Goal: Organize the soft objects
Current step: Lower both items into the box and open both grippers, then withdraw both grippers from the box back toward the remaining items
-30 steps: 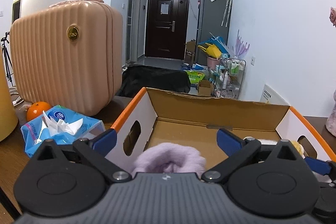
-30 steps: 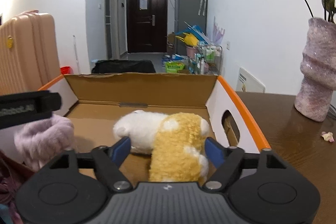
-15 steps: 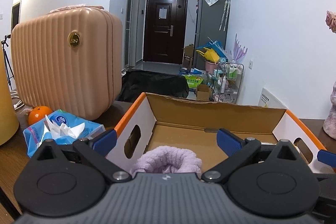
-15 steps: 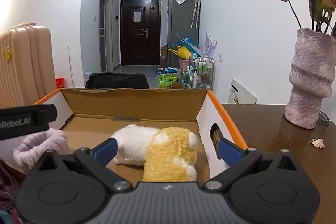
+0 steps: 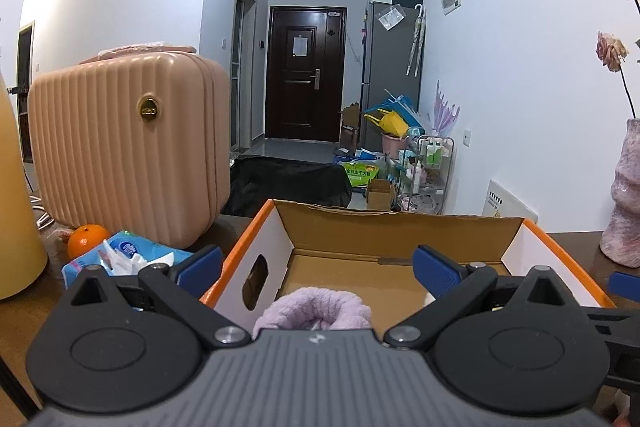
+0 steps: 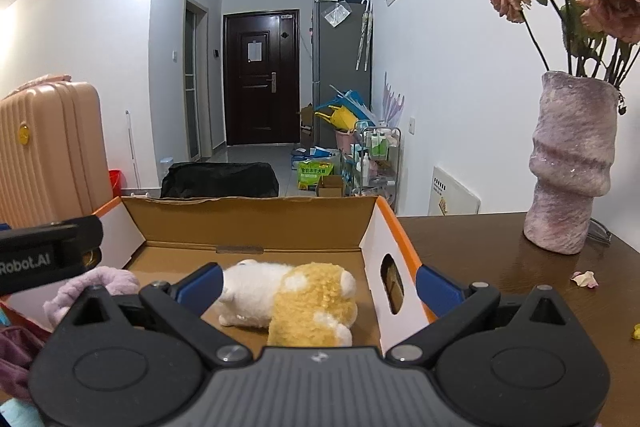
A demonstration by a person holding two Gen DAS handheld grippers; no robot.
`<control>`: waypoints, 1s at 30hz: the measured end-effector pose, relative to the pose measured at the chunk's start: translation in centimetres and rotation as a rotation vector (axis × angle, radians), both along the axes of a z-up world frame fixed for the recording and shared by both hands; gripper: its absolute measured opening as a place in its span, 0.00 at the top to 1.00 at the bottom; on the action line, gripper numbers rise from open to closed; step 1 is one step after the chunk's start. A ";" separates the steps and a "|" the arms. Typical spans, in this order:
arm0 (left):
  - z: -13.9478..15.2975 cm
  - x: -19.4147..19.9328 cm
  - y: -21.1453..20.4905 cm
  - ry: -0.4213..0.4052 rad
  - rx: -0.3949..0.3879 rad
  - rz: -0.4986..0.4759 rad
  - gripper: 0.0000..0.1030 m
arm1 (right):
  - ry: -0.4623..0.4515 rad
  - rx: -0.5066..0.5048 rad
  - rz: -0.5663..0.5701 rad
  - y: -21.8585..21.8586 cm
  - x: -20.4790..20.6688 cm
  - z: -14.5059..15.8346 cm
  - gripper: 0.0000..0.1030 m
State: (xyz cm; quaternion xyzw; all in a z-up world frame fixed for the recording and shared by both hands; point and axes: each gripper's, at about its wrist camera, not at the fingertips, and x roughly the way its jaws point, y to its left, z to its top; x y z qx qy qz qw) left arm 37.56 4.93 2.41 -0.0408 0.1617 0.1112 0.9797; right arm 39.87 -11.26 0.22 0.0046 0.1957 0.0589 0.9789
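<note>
plush toy (image 6: 292, 297) lying in the cardboard box (image 6: 248, 223)
right gripper (image 6: 318, 285) spread wide, toy loose between its jaws; left gripper (image 5: 316, 267) also spread (lilac fluffy item (image 5: 314, 313) untouched below).

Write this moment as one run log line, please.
right gripper: open, empty | plush toy: lying in box | left gripper: open | purple fluffy item: in box

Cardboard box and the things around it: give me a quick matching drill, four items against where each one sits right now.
Items:
1. plush toy
2. orange
3. vase
4. tissue pack

Places:
A. on the table right of the cardboard box
B. lying inside the box
C. beside the pink suitcase
D. between orange and box

Pairs: 1-B, 2-C, 3-A, 4-D
</note>
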 end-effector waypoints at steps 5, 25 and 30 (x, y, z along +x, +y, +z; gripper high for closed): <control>0.2 -1.1 0.9 -0.005 -0.012 0.009 0.00 | -0.011 0.004 0.002 -0.4 -1.4 0.4 0.00; -0.4 -6.8 1.8 0.010 0.016 0.005 0.00 | -0.045 -0.020 -0.001 -3.1 -8.4 0.4 0.00; -0.6 -8.5 1.7 0.013 0.021 0.001 0.00 | -0.048 -0.030 0.003 -3.7 -10.3 0.3 0.00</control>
